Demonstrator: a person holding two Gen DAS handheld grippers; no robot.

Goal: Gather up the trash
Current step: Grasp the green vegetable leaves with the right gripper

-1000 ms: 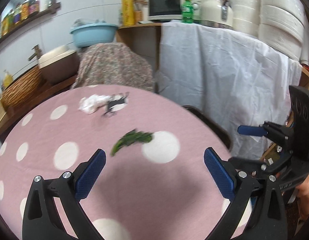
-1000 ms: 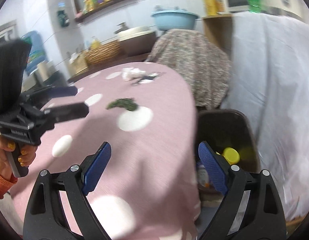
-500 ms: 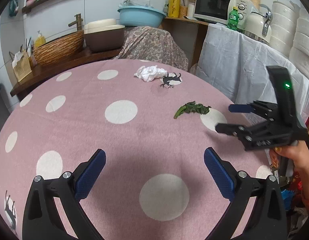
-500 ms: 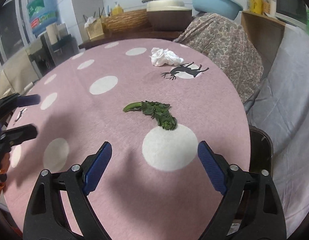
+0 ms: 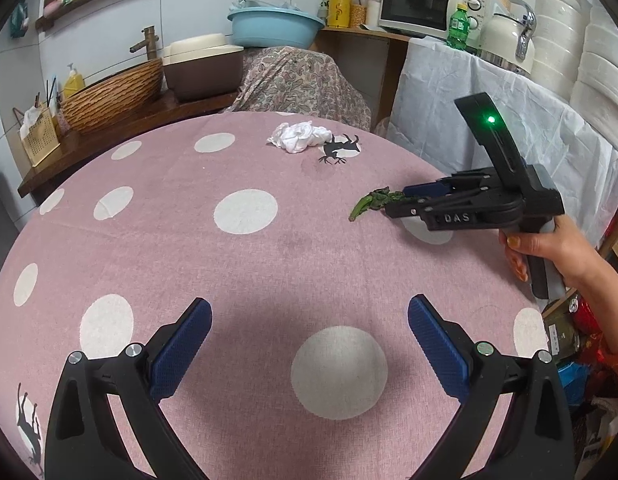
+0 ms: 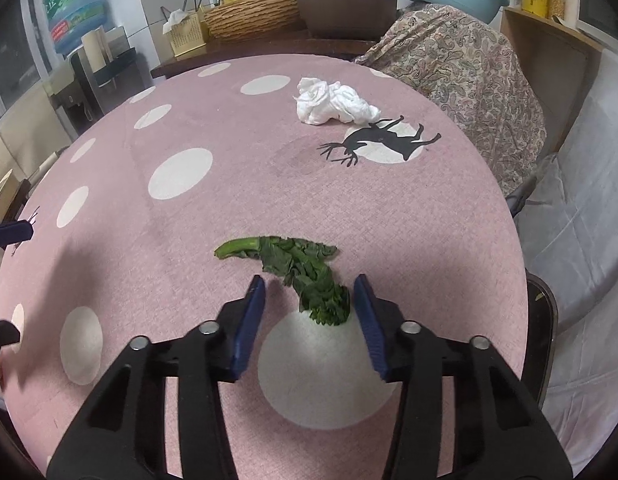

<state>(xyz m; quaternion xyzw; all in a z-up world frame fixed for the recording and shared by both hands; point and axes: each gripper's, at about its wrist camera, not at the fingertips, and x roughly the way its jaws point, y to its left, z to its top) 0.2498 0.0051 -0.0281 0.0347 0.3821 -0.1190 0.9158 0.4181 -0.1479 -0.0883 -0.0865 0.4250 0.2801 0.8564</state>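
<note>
Straddling the leaf: the right gripper [image 6: 309, 304] has its blue pads on either side of the leafy end of the green vegetable scrap [image 6: 299, 270], jaws partly closed, a gap still visible on the left side — not clamped.
Vegetable scrap: lies flat on the pink polka-dot tablecloth [image 6: 229, 200], stem end pointing left, leafy end at the rim of a white dot; in the left wrist view the scrap [image 5: 371, 202] sits right at the tips of the right gripper [image 5: 405, 200].
Left gripper: [image 5: 309, 332] jaws spread wide, nothing between them, hovering above the near part of the tablecloth [image 5: 269, 264] — well apart from the scrap.
Right hand: [image 5: 549, 248] wraps the handle of the right gripper; a green light [image 5: 490, 119] glows on its upright part.
Crumpled white tissue: [image 6: 335, 102] rests farther back on the table, just beside a black deer print [image 6: 383, 140]; seen also from the left wrist [image 5: 301, 137].
Background: a woven basket [image 5: 113, 94] and a blue basin [image 5: 275, 28] stand on the counter behind.
</note>
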